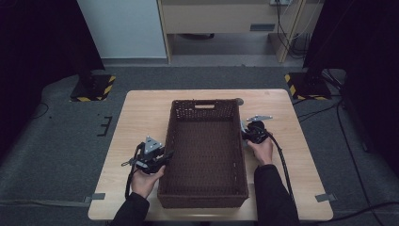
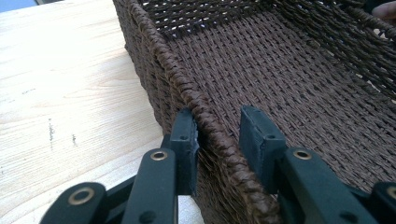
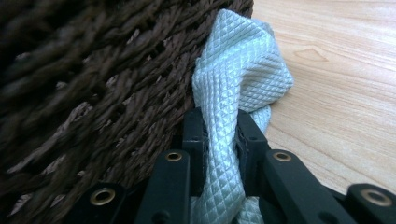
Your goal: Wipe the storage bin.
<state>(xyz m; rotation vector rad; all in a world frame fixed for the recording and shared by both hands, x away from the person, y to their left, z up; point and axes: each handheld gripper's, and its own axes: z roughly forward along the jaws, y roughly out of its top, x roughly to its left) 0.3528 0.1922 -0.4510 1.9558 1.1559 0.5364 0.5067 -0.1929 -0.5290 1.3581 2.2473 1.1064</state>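
We see a pale quilted cloth (image 3: 238,88) pressed up against the outer wall of a dark brown woven basket (image 3: 93,93), bunched and standing up from the light wooden table (image 3: 336,93). The right gripper (image 3: 220,133) is clamped on this cloth: its two black jaws pinch a twisted fold between them, and more of the fabric spills out below the jaws. From the high view we find the cloth (image 1: 243,128) as a small pale patch just beside the basket's right wall, about midway along it, with the right gripper (image 1: 248,135) touching that side and the person's right hand (image 1: 262,150) behind it.

The basket (image 1: 205,197) is rectangular, lies lengthwise in the middle of the table (image 1: 141,113), and has a slot handle in its far wall. On its opposite side we see the left gripper (image 2: 218,135) straddling the braided rim of the left wall (image 2: 187,88): one jaw sits outside and touches the rim, the other stands inside with a small gap to the weave, so the jaws are apart and not pressing. From above, the left gripper (image 1: 165,157) meets the basket's left rim near the person's end, held by the left hand (image 1: 145,181).
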